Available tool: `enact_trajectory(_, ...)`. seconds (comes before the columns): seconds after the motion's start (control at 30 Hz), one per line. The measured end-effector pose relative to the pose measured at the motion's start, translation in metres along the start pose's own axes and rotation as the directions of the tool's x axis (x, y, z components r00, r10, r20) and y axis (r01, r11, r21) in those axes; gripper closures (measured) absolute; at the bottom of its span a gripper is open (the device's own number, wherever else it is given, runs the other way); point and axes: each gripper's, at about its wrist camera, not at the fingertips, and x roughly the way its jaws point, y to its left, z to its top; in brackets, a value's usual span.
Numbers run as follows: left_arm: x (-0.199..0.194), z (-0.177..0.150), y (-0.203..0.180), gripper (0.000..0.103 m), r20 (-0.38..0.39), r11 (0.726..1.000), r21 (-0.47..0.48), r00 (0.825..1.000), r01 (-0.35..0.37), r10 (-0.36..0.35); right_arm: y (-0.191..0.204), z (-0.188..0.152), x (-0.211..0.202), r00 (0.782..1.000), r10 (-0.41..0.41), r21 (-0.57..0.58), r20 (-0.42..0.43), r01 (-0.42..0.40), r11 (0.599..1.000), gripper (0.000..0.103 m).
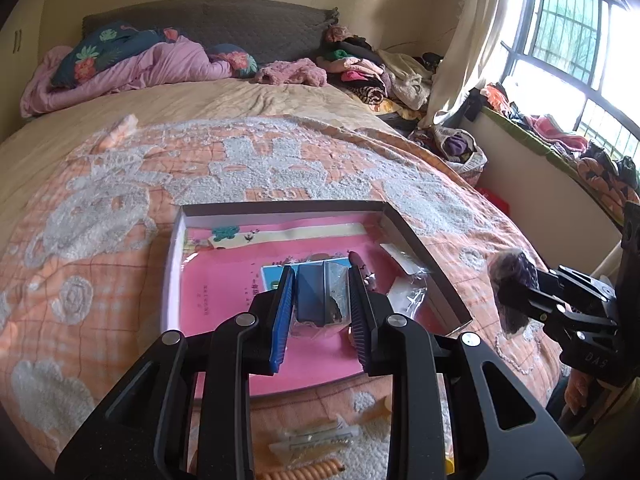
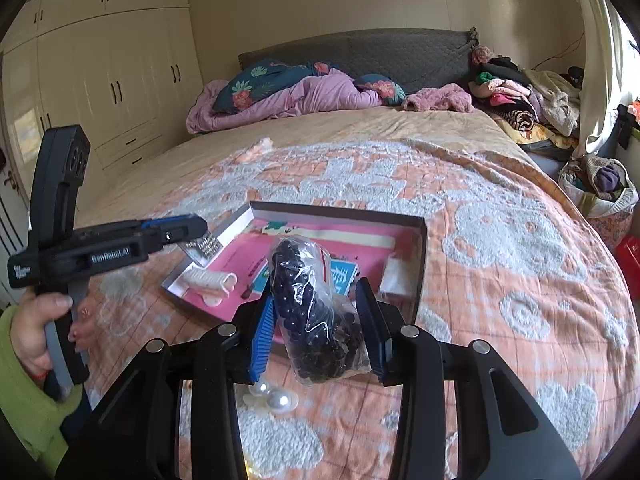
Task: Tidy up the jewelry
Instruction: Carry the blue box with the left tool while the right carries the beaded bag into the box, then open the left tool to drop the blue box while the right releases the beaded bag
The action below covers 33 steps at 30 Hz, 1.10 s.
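A shallow box [image 1: 416,244] with a pink lining lies on the bed; it also shows in the right wrist view [image 2: 420,248]. My left gripper [image 1: 322,280] is shut on a small clear packet [image 1: 320,296] with a sparkly piece, held over the box. In the right wrist view that packet [image 2: 202,249] hangs from the left gripper [image 2: 188,228]. My right gripper [image 2: 316,300] is shut on a clear bag of dark purple beads [image 2: 312,304], to the right of the box [image 1: 514,292]. A white hair clip [image 2: 208,280] and small packets [image 2: 396,272] lie in the box.
Pearl earrings [image 2: 272,396] lie on the orange-and-white quilt [image 2: 500,280] just below my right gripper. A clear packet [image 1: 312,440] and a coiled orange hair tie [image 1: 300,470] lie near the front edge. Pillows and clothes pile at the bed's far end.
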Motion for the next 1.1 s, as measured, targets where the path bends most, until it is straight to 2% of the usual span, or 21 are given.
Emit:
enact_trajectory(0.47,0.036,-0.011,-0.005,0.084,-0.062,1.000,0.014,0.998,0.010,-0.009,-0.023,0.007,0.036,0.999,-0.038,0.055,-0.038,0.040,0.998,0.066)
enact_trajectory(0.83,0.066,-0.029,-0.007,0.084,-0.138,0.999,0.038,0.990,0.013,-0.008,-0.042,-0.016,0.077,0.989,-0.072,0.099,-0.131,0.086,0.991,0.066)
enact_trajectory(1.1,0.068,-0.030,-0.006,0.084,-0.142,0.999,0.037,0.990,0.009,-0.004,-0.047,-0.025,0.087,0.984,-0.080,0.116,-0.159,0.099,0.988,0.063)
